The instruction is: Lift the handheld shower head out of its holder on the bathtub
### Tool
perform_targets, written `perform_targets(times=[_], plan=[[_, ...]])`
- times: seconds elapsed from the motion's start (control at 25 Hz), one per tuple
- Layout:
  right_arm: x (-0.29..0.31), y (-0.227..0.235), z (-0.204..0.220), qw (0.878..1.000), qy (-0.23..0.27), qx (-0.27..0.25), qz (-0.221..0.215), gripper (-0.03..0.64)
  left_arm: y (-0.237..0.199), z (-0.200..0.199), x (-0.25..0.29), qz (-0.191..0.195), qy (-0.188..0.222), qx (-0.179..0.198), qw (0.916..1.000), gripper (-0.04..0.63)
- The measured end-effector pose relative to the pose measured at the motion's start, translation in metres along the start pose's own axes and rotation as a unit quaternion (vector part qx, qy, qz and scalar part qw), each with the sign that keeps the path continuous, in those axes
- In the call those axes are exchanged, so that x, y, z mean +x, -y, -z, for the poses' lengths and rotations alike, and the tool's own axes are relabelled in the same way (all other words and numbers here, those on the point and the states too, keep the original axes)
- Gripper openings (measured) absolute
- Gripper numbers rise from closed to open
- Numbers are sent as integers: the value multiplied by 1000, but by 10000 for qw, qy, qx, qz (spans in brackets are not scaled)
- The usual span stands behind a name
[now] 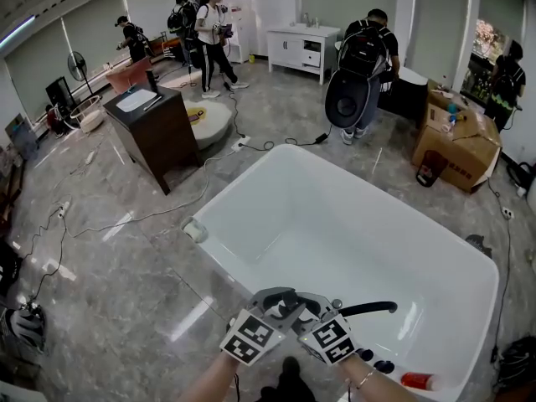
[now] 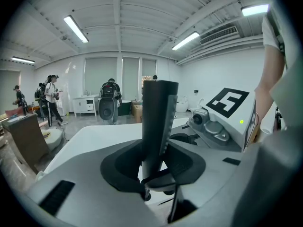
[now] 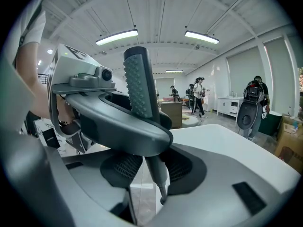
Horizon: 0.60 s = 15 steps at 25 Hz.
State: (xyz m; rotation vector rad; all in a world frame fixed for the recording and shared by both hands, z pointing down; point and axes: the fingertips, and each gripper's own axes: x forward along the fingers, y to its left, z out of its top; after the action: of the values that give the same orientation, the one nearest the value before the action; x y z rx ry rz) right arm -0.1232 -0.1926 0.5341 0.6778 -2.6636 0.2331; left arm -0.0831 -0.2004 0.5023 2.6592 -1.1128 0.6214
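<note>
No text anywhere is clear enough to read.

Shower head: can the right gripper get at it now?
Probably yes: the stem of the shower head stands between the fingers of the right gripper, seemingly touching them; the left gripper crossing above doesn't block it.

Bathtub: smooth, glossy white finish. Floor: polished grey stone-look tile, reflective. Shower head: dark matt plastic, with a nubbed face. Boxes: matt brown cardboard.
</note>
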Motion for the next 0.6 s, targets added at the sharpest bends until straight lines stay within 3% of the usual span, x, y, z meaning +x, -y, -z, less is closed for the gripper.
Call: perform_targets(times=[0.6], plan=[[-25, -11, -33, 9995, 277, -175, 29, 144, 13, -37, -24, 4, 208, 203, 9996, 152]])
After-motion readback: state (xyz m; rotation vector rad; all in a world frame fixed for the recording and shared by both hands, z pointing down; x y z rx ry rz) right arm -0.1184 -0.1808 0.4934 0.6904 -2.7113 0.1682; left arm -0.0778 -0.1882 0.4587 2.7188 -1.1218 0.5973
